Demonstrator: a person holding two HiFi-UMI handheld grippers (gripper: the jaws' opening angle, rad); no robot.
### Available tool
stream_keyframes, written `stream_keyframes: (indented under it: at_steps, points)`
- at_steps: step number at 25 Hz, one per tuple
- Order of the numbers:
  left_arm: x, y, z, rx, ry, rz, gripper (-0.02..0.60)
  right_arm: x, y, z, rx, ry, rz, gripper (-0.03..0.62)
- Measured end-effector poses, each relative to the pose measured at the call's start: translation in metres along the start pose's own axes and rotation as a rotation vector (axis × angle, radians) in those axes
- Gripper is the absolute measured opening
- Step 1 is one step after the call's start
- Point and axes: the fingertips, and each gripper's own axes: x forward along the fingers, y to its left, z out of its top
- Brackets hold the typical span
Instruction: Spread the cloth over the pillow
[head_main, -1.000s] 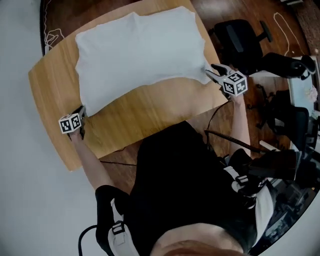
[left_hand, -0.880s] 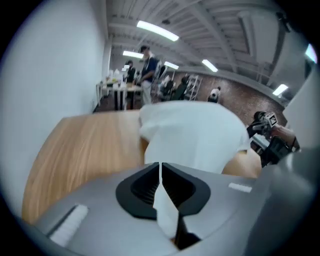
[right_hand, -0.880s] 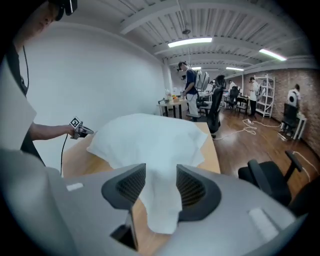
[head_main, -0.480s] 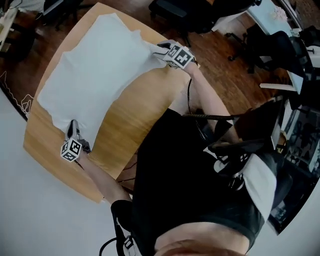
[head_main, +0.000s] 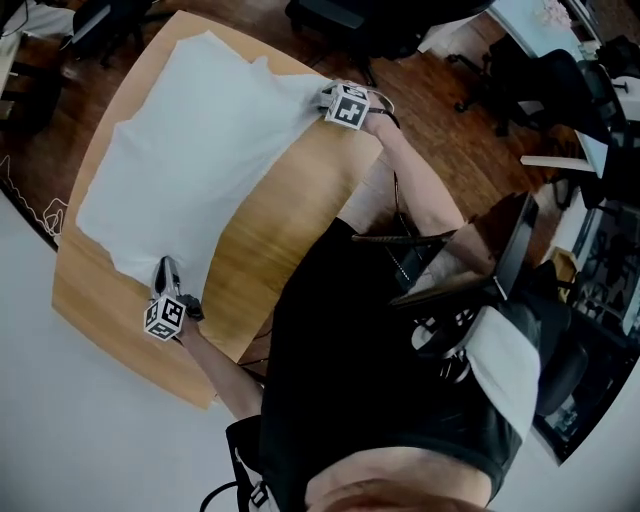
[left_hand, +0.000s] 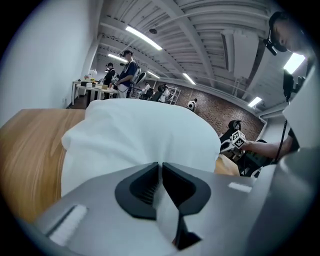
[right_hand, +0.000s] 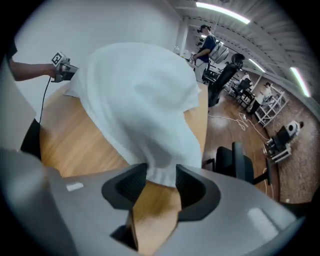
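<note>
Left claw: near the tabletop's near-left corner. It has just been closing and now it's pinched tight on a thin fold of cloth.
Cloth: white, puffed up high, covering the tabletop's far side, with bare wood along the near edge.
Right claw: at the near-right corner, clamped wide on the cloth's bunched corner.

Head view looks steeply down on the tabletop; both gripper views sit low and close, facing across the shared cloth
</note>
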Motion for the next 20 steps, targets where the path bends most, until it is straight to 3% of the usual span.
stream_keyframes:
  at_steps: [2, 4, 8, 11, 13, 15, 18, 20]
  points:
    - [0.001, 0.001, 0.000, -0.008, -0.011, -0.004, 0.028, -0.018, -0.028, -0.013, 0.022, 0.088, -0.055, 0.187]
    - [0.000, 0.005, 0.000, -0.015, -0.022, -0.001, 0.029, -0.037, -0.055, -0.001, 0.051, 0.085, -0.104, 0.187]
    - [0.001, 0.008, -0.001, -0.019, -0.031, 0.007, 0.029, -0.049, -0.104, 0.117, 0.105, -0.258, -0.166, 0.186]
    - [0.003, 0.005, -0.001, -0.031, -0.035, 0.010, 0.028, -0.014, -0.097, 0.184, 0.097, -0.399, -0.053, 0.186]
    - [0.003, 0.003, -0.002, -0.045, -0.044, 0.014, 0.028, 0.026, -0.077, 0.190, 0.041, -0.355, 0.043, 0.165]
    - [0.005, -0.001, -0.001, -0.056, -0.054, 0.016, 0.028, 0.055, -0.073, 0.168, -0.017, -0.238, 0.068, 0.121]
    - [0.001, -0.009, 0.007, -0.047, -0.070, 0.005, 0.028, 0.050, -0.110, 0.140, -0.030, -0.105, -0.055, 0.121]
    - [-0.016, -0.008, 0.026, -0.043, -0.128, 0.022, 0.022, 0.025, -0.146, 0.157, -0.035, -0.109, -0.172, 0.122]
